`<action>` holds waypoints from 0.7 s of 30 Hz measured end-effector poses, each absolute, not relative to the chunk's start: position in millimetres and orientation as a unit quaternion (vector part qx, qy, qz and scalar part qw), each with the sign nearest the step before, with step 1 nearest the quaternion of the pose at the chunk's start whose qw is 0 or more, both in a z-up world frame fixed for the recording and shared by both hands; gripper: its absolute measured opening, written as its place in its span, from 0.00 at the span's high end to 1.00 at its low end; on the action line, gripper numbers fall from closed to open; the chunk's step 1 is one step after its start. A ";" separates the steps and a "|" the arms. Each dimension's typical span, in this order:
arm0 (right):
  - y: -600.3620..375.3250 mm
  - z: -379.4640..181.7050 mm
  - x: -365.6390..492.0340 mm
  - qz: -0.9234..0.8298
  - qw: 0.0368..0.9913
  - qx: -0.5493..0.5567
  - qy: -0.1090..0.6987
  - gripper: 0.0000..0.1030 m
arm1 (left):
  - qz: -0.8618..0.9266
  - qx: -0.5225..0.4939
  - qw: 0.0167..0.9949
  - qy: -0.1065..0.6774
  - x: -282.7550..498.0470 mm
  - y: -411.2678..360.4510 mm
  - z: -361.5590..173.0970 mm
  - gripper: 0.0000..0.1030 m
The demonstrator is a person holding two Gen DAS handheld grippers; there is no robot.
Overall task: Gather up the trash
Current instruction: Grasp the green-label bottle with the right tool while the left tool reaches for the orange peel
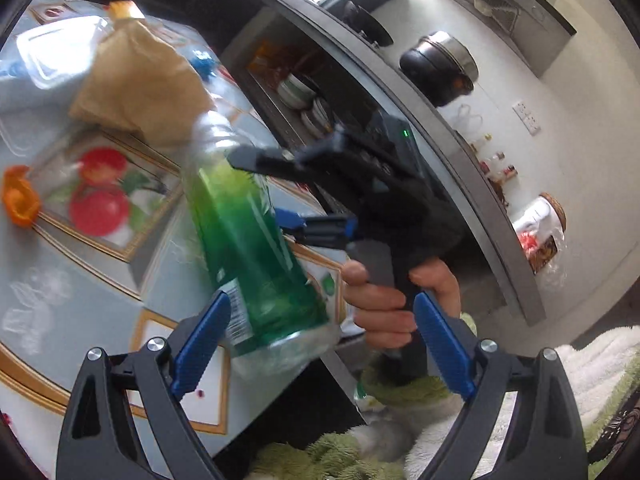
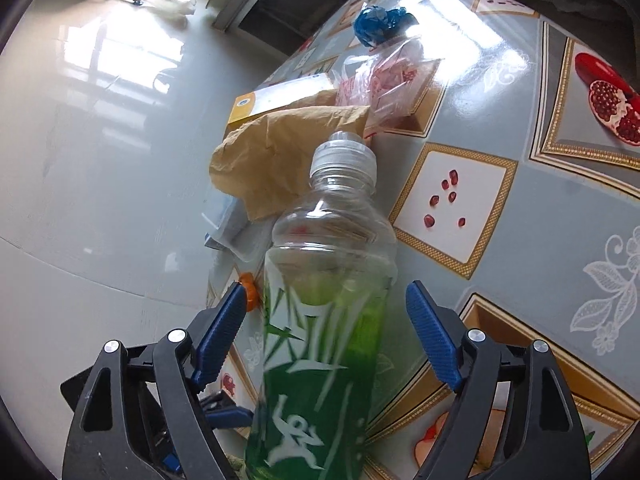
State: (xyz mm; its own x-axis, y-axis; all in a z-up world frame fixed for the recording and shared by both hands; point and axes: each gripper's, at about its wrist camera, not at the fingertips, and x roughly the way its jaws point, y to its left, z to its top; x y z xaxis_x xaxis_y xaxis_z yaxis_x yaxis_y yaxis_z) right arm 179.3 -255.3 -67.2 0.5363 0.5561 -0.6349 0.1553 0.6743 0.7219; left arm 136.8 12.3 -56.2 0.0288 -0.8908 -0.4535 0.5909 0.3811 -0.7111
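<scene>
- Nearest, lower centre of the right wrist view: right gripper, fingers apart, pads clear of the green-labelled clear plastic bottle between them.
- Left gripper is spread wide, nothing clamped.
- Beyond, upper centre: crumpled brown paper bag, blue wrapper, orange cap are left uncollected on the patterned tabletop.

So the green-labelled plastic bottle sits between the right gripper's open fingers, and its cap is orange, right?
Not quite. The bottle does sit between the open fingers of the right gripper, but its cap is clear plastic, not orange. The right wrist view shows this.
</scene>
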 end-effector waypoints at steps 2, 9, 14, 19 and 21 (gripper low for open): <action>-256.1 -70.1 177.9 0.118 0.788 0.379 0.470 0.24 | -0.535 -0.150 0.699 0.450 131.8 6.0 -54.7 0.13; -263.1 -75.0 172.2 0.111 0.786 0.377 0.478 0.37 | -0.448 -0.091 0.791 0.406 142.6 35.8 -34.0 0.13; -261.4 -73.4 169.4 0.111 0.791 0.365 0.478 0.38 | -0.282 -0.017 0.866 0.411 173.9 48.2 -36.3 0.18; -263.4 -70.4 159.7 0.112 0.795 0.348 0.483 0.38 | -0.200 0.020 0.876 0.438 199.5 51.2 -58.4 0.31; -263.0 -68.5 156.5 0.110 0.799 0.338 0.486 0.38 | -0.185 0.018 0.876 0.445 205.1 53.0 -65.9 0.35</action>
State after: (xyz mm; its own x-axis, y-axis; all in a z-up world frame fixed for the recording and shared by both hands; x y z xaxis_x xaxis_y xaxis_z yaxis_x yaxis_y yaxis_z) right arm 156.5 -263.0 -68.5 0.5038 0.5035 -0.7019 0.1525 0.7480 0.6460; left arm 205.1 53.0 -65.9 0.5355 -0.3080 -0.7863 0.3393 0.9311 -0.1337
